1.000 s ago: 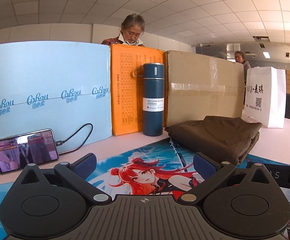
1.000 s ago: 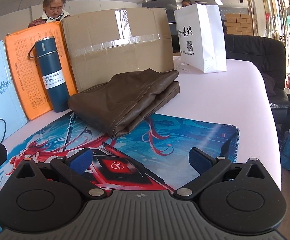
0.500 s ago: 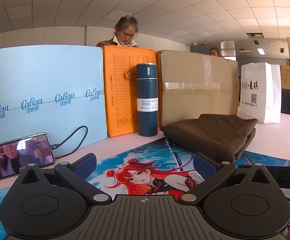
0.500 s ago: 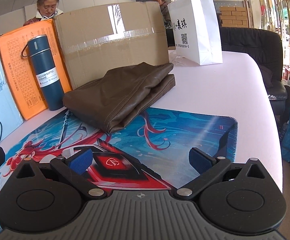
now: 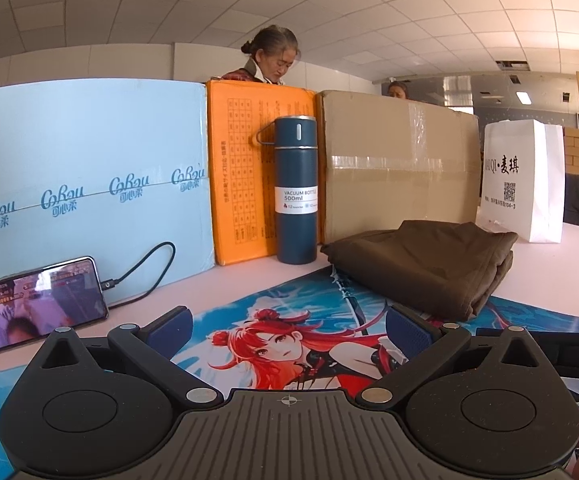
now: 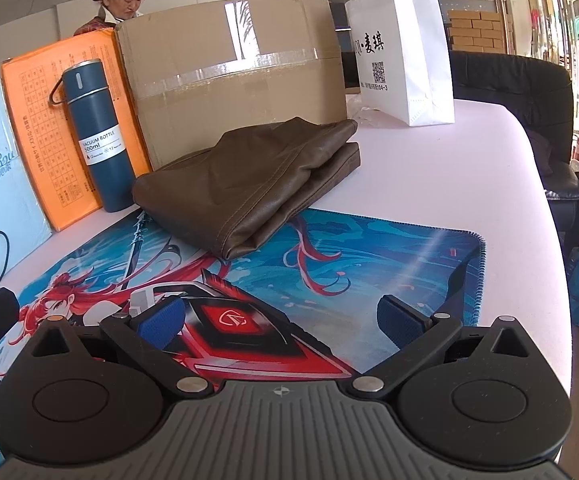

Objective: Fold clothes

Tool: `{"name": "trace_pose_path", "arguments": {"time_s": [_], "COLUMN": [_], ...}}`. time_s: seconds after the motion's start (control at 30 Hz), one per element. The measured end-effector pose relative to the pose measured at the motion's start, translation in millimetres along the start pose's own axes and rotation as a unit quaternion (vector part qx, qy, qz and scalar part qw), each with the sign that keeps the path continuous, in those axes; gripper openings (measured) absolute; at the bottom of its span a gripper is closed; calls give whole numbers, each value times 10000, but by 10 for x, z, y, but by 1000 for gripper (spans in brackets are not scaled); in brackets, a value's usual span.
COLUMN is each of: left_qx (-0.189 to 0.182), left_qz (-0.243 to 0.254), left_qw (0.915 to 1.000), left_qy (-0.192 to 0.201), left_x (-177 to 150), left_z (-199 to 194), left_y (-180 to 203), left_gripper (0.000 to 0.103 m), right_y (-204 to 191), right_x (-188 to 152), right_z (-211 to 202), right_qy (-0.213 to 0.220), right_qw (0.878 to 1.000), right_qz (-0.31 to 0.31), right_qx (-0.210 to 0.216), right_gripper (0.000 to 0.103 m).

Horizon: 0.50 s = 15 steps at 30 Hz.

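Note:
A brown garment lies folded in a thick stack at the far edge of the printed anime desk mat, partly on the pink table. It also shows in the right wrist view, on the mat. My left gripper is open and empty, low over the mat, short of the garment. My right gripper is open and empty, low over the mat, well short of the garment.
Behind the garment stand a blue vacuum bottle, an orange box, a cardboard box, a light blue box and a white paper bag. A phone on a cable lies left. The table edge and a black chair are right.
Both grippers stayed open and empty. The left view has swung slightly right and tilted, and the right view has drawn a little nearer the garment. The garment has not moved.

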<state>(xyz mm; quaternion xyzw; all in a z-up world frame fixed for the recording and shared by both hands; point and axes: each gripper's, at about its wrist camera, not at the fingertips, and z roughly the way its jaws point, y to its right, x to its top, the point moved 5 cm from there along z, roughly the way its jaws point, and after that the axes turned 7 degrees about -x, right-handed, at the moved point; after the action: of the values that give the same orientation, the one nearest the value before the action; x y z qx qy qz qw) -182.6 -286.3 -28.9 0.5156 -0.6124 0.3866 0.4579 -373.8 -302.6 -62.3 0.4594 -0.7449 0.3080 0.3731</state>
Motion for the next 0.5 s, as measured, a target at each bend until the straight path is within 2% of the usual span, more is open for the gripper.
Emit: {"name": "trace_pose_path", "arguments": {"time_s": [0.5], "left_qx": [-8], "left_qz": [23], "left_qw": [10000], "left_qy": [-31], "left_x": [-3], "left_z": [-1], "left_y": [3], "left_gripper": [103], "right_y": [-7], "right_x": [-6], "right_z": [9], "right_qy": [-37], "right_qw": [10000], "right_qz": [-3], "right_qx": [50], "right_gripper": [103]}}
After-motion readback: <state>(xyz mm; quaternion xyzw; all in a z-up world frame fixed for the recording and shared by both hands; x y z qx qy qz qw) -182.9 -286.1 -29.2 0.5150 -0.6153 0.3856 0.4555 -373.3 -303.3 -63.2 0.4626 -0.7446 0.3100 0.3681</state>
